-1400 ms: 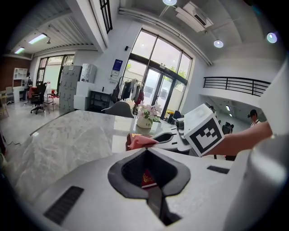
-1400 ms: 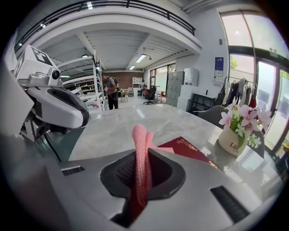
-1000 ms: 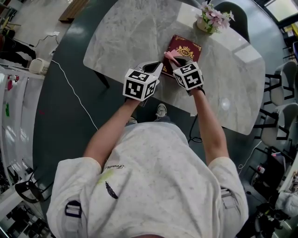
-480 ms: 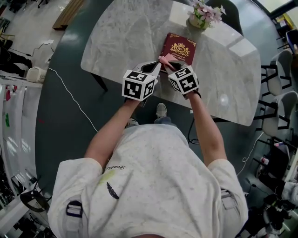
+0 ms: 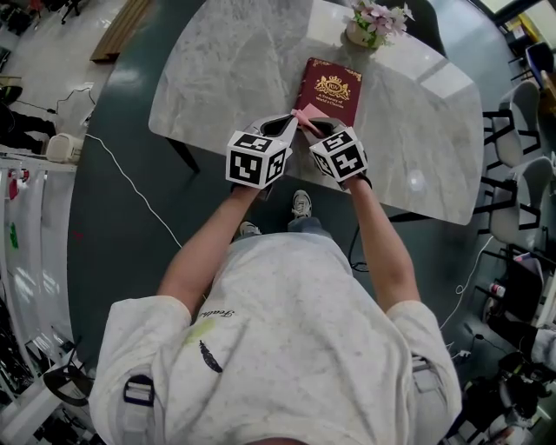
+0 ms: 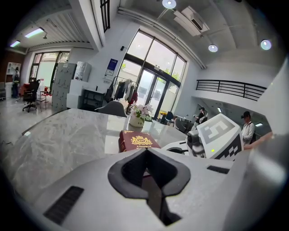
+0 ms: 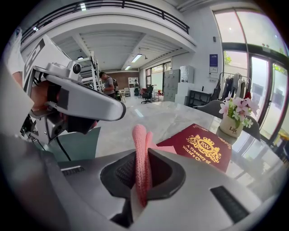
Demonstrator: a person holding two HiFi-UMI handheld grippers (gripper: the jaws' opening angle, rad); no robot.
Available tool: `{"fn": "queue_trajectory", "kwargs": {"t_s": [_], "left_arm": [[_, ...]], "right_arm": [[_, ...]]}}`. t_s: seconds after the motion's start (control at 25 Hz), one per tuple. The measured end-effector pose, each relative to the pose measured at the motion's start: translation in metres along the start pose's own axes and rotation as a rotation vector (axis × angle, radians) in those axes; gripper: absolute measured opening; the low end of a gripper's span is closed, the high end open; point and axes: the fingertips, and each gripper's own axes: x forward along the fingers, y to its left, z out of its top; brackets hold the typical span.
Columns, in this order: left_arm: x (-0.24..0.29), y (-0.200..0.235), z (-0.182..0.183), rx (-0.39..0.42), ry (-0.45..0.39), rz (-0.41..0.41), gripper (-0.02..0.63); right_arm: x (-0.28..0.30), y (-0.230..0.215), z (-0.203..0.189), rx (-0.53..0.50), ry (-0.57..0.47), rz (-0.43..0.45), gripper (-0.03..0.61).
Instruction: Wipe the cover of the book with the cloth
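A dark red book (image 5: 331,89) with a gold crest lies flat on the marble table (image 5: 226,69). It also shows in the left gripper view as the book (image 6: 137,140) and in the right gripper view as the book (image 7: 202,147). My right gripper (image 7: 144,152) is shut on a pink cloth (image 7: 141,158), which stands up between its jaws. In the head view the cloth (image 5: 304,116) sits at the book's near left corner. My left gripper (image 6: 147,152) is shut and holds nothing, close beside the right gripper (image 5: 320,128) at the table's near edge.
A white pot of pink flowers (image 5: 372,23) stands just beyond the book. Dark chairs (image 5: 521,165) line the table's right side. A white cable (image 5: 130,156) runs across the dark floor at the left. The person's feet (image 5: 301,206) are under the near table edge.
The right gripper has drawn the pink cloth back along the cover, from over the book's lower part to its near left corner. The left gripper stays beside it.
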Motion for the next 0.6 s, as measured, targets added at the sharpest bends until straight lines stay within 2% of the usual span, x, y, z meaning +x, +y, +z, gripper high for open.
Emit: {"fn": "queue_trajectory", "kwargs": {"t_s": [0.24,0.4,0.6], "left_arm": [[0.006,-0.002,0.005,-0.005,-0.01,0.001,0.006],[0.014,-0.001,0.011,-0.007,-0.016,0.01,0.008],[0.027,-0.003,0.019,-0.003,-0.018,0.017,0.008]], "right_arm": [[-0.013,-0.012,0.007,-0.004,-0.021,-0.016,0.016],[-0.031,-0.04,0.026,0.026,-0.083,-0.042,0.015],[-0.049,-0.08,0.049,0.005,-0.126,-0.082,0.015]]}}
